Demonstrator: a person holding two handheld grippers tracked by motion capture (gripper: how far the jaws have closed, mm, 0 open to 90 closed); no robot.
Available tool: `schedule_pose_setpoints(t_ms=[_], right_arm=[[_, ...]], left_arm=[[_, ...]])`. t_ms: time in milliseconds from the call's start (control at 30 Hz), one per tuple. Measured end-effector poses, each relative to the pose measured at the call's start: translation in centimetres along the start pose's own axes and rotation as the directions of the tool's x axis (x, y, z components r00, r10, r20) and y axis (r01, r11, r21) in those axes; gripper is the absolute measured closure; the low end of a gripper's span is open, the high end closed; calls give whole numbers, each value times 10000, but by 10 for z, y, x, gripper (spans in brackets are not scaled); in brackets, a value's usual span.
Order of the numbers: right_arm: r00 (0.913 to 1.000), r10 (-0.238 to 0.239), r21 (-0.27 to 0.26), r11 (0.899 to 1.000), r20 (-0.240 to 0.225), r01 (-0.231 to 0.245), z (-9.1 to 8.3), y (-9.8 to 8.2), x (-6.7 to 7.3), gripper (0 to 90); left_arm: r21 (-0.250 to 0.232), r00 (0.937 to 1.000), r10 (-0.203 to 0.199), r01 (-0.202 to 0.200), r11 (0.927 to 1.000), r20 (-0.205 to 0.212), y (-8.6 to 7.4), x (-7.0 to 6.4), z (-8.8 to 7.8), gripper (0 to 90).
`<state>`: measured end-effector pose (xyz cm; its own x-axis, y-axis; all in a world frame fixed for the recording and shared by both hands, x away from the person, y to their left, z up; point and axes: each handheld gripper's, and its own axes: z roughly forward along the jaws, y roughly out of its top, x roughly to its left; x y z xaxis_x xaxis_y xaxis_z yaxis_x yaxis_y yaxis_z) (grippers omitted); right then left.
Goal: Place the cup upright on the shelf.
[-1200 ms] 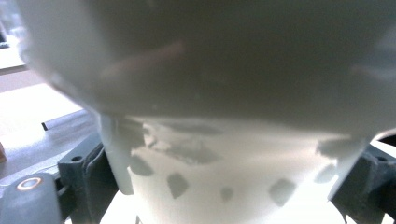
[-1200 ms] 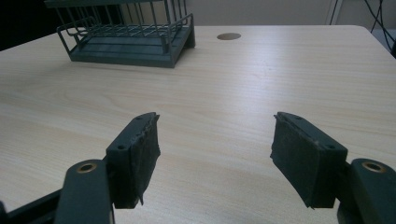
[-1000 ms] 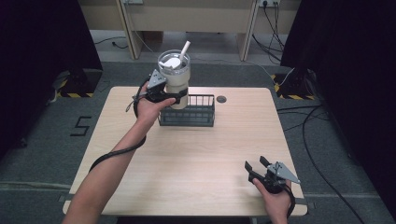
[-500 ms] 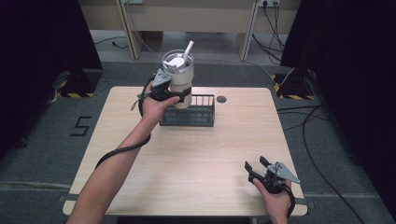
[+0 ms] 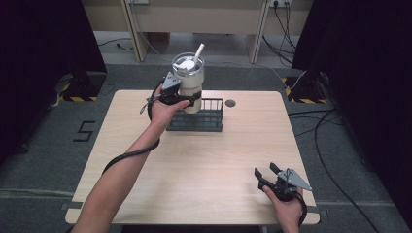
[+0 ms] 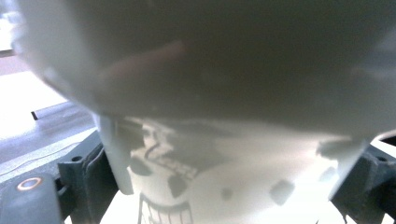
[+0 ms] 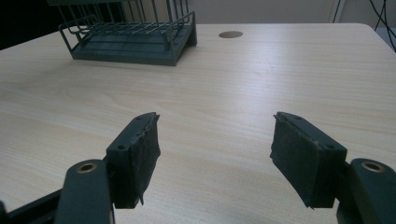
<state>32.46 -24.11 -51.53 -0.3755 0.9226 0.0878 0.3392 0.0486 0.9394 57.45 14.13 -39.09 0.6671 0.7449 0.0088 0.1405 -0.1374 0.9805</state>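
L gripper [image 5: 187, 97] is clamped round the tumbler [image 5: 188, 80], held upright above the wire rack [image 5: 197, 119] w/ its straw [image 5: 198, 50] up, prob. so nothing spills. R gripper [image 5: 266, 175] rests wide open & empty near the counter [image 5: 204, 165] edge, out of the way.

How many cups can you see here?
1: a white cup with a straw, held by the left gripper above the left end of the black rack. No other cup is visible on the table.

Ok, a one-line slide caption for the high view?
Left tool grips a lidded tumbler above a wire rack; right tool rests open near the table's front edge.
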Motion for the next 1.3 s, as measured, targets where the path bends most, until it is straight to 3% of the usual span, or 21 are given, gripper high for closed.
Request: schedule_pose_setpoints(t_ms=[133,333,1300], right_arm=[[10000,15,37,10000,-13,-15,0,0,0,324],[10000,89,72,9999,-23,-89,0,-1,0,324],[10000,-26,60,10000,-61,27,1,-1,1,324]], left_arm=[[-125,9997,-256,256,9996,-1,-3,-1,5,100],[140,10000,-82,83,9999,-57,-7,1,7,100],[648,9973,-631,654,9958,-371,-37,4,18,100]])
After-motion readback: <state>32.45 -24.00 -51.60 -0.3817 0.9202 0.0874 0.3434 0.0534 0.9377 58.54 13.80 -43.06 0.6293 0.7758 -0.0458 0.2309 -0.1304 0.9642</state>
